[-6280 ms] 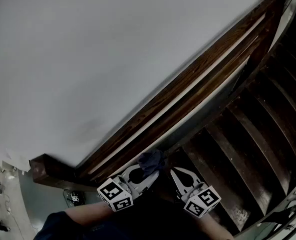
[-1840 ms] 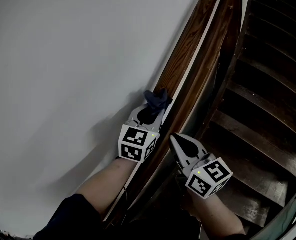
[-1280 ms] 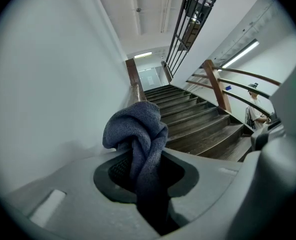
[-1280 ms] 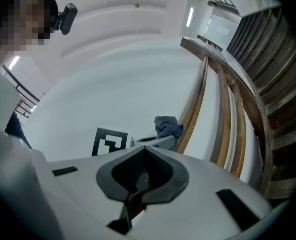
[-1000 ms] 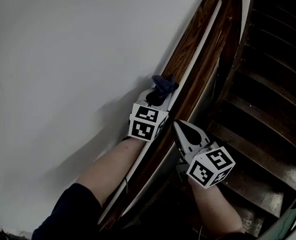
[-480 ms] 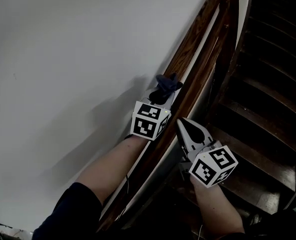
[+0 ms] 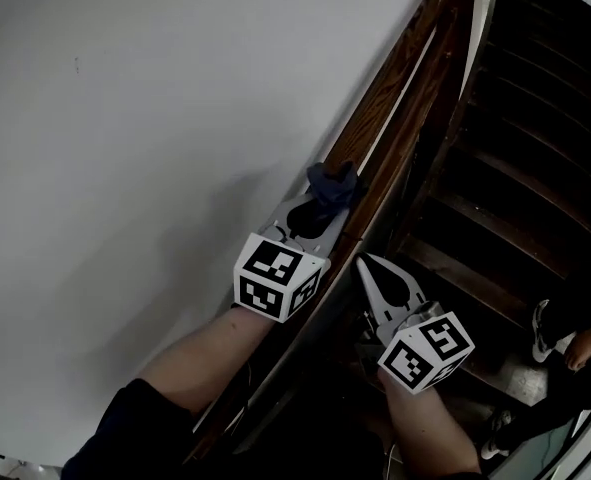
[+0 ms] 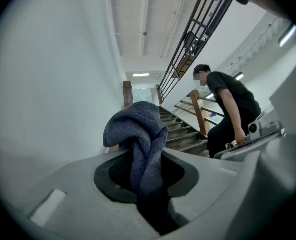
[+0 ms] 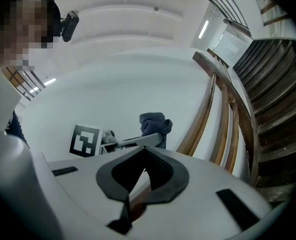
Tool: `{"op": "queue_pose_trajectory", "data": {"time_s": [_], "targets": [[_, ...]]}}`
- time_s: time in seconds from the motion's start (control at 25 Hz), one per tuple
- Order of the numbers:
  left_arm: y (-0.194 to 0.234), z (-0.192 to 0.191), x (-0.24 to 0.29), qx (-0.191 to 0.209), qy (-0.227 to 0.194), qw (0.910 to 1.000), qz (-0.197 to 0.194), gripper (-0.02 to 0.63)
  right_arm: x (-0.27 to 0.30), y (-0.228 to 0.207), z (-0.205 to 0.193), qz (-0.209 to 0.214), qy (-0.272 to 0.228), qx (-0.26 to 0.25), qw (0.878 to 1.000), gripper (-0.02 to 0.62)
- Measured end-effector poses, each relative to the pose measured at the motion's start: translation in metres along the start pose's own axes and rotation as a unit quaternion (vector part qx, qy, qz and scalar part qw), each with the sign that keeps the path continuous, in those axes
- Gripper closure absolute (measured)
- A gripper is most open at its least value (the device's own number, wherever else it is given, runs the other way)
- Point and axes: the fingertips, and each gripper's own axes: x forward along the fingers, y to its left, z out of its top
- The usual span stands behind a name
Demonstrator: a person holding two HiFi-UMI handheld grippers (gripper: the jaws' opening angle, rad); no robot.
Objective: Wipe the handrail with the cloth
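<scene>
The brown wooden handrail climbs from lower left to upper right beside the white wall; it also shows in the right gripper view. A dark blue cloth rests on top of the rail, bunched and pinched in my left gripper, which is shut on it. In the left gripper view the cloth bulges up out of the jaws. My right gripper hangs just right of the rail, shut and empty, pointing at the cloth.
The white wall fills the left side. Dark wooden stair treads descend on the right. A person stands on the stairs, a shoe and a hand showing at the lower right.
My left gripper has run the cloth up along the rail, then slid back down a little in the last half second. A person's shoe and hand have come in at the lower right.
</scene>
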Motion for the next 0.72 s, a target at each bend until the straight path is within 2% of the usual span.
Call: {"op": "queue_pose_trajectory", "data": {"time_s": [0.28,0.48,0.72], "targets": [[-0.016,-0.032,-0.09,-0.038,-0.004,0.9991,-0.015,0.509,-0.016,0.058,-0.049,-0.002,0.033,-0.007,0.999,0.588],[-0.022,-0.048,-0.14,-0.053,-0.002,0.9984,-0.019,0.509,-0.021,0.095,-0.062,0.006,0.038,-0.016,0.999,0.588],[-0.039,-0.06,-0.183,-0.074,-0.004,0.9968,-0.029,0.509,-0.036,0.132,-0.082,0.015,0.053,-0.052,0.997,0.587]]}}
